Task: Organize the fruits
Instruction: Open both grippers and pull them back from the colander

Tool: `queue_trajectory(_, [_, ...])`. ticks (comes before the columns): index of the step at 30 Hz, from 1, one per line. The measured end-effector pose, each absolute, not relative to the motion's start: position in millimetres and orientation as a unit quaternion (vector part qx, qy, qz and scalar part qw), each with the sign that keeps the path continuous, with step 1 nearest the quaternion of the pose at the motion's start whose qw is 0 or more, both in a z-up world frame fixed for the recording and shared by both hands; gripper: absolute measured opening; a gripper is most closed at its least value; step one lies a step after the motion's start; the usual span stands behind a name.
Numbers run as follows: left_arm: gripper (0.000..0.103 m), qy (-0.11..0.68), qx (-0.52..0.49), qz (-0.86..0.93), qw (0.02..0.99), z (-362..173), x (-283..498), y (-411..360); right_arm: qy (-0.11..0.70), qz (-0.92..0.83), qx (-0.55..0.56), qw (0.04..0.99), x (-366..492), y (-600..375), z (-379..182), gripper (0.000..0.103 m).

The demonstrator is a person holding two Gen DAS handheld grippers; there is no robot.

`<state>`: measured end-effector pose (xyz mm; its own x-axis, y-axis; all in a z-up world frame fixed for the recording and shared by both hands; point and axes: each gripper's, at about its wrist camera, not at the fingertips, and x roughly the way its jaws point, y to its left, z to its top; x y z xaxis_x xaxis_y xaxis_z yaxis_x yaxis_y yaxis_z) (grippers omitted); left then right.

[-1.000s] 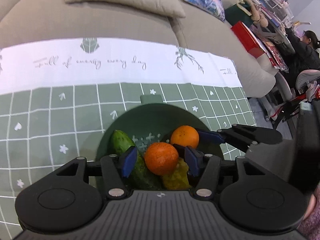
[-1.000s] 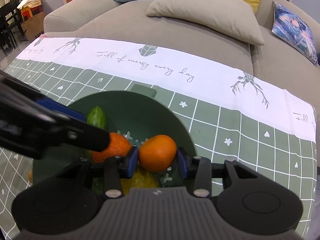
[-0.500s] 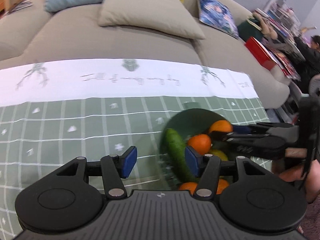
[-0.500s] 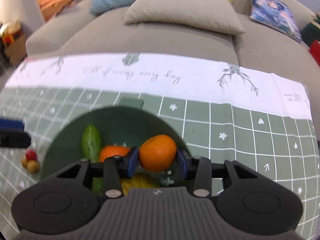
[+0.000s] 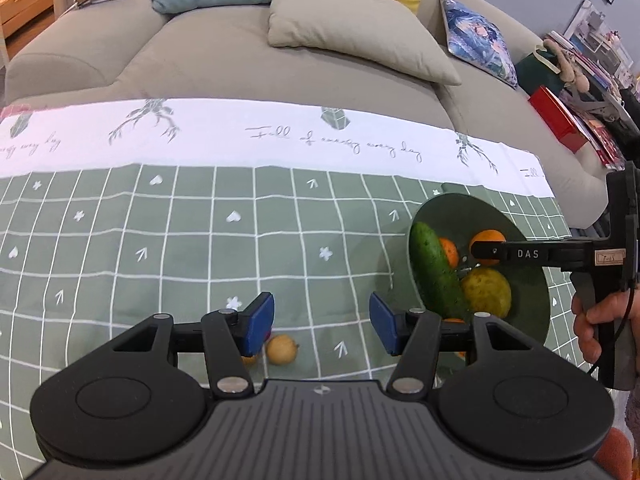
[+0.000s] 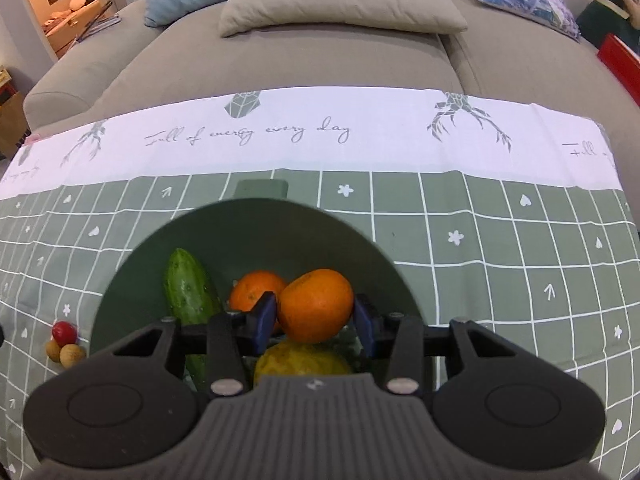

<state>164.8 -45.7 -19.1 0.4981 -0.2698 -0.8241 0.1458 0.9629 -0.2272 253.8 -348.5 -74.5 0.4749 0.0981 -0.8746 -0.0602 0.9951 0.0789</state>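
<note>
Orange [image 6: 315, 305] between right gripper [image 6: 315, 320] pads

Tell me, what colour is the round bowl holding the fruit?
The round bowl is dark green, clearest in the right wrist view.

Left wrist cam sits behind the open left gripper [image 5: 322, 330], angled down over the green grid-pattern tablecloth [image 5: 160, 240], facing the grey fabric sofa [image 5: 280, 76] past the table's far edge. Right wrist cam looks the same way but sits close over the round dark-green plastic bowl [image 6: 248, 224]. Both views share that bowl [image 5: 532, 280], the cloth's white far border & the sofa; left cam sees the bowl from further off, near the table's right edge.
</note>
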Motion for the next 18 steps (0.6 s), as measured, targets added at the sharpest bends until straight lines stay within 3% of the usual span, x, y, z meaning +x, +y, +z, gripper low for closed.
queue_trajectory(11, [0.065, 0.473, -0.078, -0.109, 0.871, -12, 145, -19, 0.475, 0.056, 0.011, 0.878, 234, -335, -39, 0.041])
queue_trajectory(15, [0.065, 0.452, -0.075, -0.105, 0.883, -4, 132, -9, 0.428, 0.077, 0.003, 0.901, 204, -315, -12, 0.056])
queue_trajectory(18, [0.064, 0.43, -0.062, -0.109, 0.894, -1, 119, -3, 0.393, 0.098, -0.002, 0.914, 177, -295, 2, 0.056])
